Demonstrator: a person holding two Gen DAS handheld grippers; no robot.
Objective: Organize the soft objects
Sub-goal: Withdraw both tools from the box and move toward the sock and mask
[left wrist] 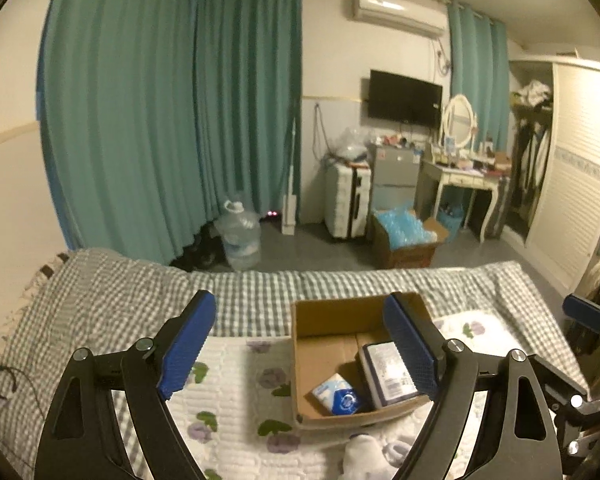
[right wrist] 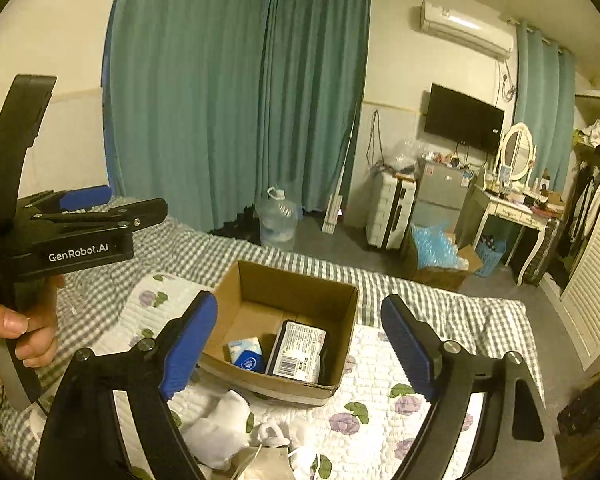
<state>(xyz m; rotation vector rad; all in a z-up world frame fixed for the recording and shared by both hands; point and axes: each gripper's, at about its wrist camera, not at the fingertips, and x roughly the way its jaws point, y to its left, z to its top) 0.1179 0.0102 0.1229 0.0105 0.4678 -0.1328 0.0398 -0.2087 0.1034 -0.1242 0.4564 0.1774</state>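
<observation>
An open cardboard box (left wrist: 320, 312) (right wrist: 348, 316) sits on the bed. Inside lie a blue-white tissue pack (left wrist: 336, 394) (right wrist: 246, 354) and a dark flat packet with a white label (left wrist: 388, 374) (right wrist: 300, 354). White soft items (right wrist: 220, 432) (left wrist: 364, 460) lie on the floral quilt in front of the box. My left gripper (left wrist: 304, 352) is open and empty above the box's near left side. My right gripper (right wrist: 300, 352) is open and empty above the box. The left gripper (right wrist: 86, 200) shows at the left in the right wrist view, held by a hand.
The bed has a grey checked blanket (left wrist: 120, 292) and a white floral quilt (left wrist: 236, 392). Beyond the bed are a water jug (left wrist: 240, 240), a suitcase (left wrist: 346, 204), a carton of blue bags (left wrist: 408, 236), a dressing table (left wrist: 464, 184) and a wardrobe (left wrist: 568, 168).
</observation>
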